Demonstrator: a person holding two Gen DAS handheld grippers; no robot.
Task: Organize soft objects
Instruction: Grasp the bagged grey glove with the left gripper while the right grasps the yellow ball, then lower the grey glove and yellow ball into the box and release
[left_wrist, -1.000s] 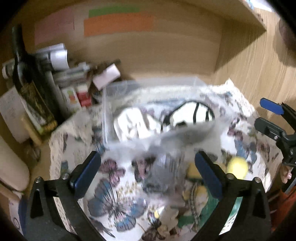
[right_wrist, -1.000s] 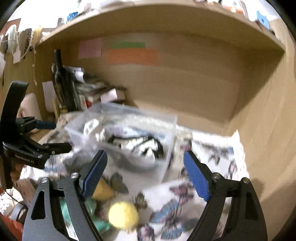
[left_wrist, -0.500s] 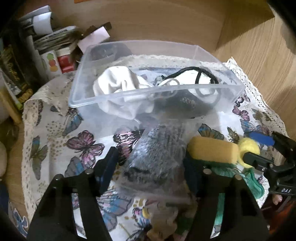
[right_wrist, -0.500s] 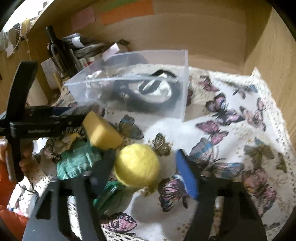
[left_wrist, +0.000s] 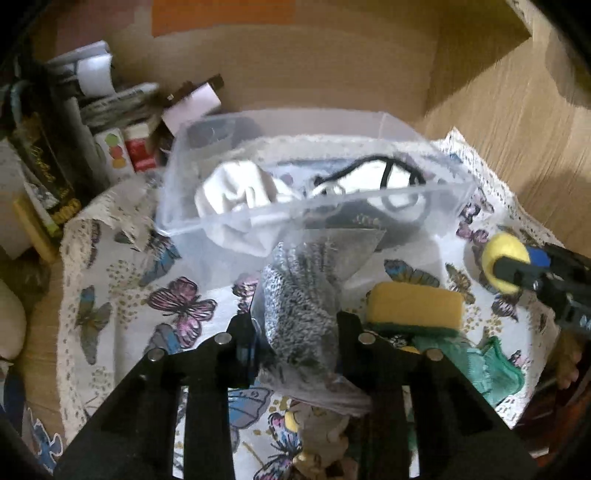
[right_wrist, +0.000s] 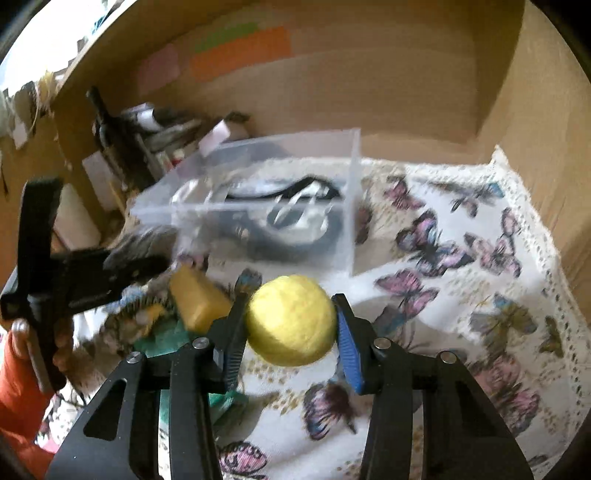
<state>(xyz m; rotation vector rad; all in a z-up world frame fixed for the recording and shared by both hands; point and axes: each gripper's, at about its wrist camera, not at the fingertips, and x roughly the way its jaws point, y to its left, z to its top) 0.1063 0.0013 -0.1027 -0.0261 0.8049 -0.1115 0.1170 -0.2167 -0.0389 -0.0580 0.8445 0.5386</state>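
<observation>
A home, by the look of it: a wooden desk alcove (right_wrist: 369, 74) with a shelf overhead and coloured paper notes (right_wrist: 240, 51) stuck to its back wall. On the desk lies a white butterfly-print tablecloth (right_wrist: 461, 258) with a lace edge. Left of the cloth stand a dark bottle (right_wrist: 107, 129), stacked papers and small boxes (left_wrist: 122, 151), ordinary household clutter
</observation>
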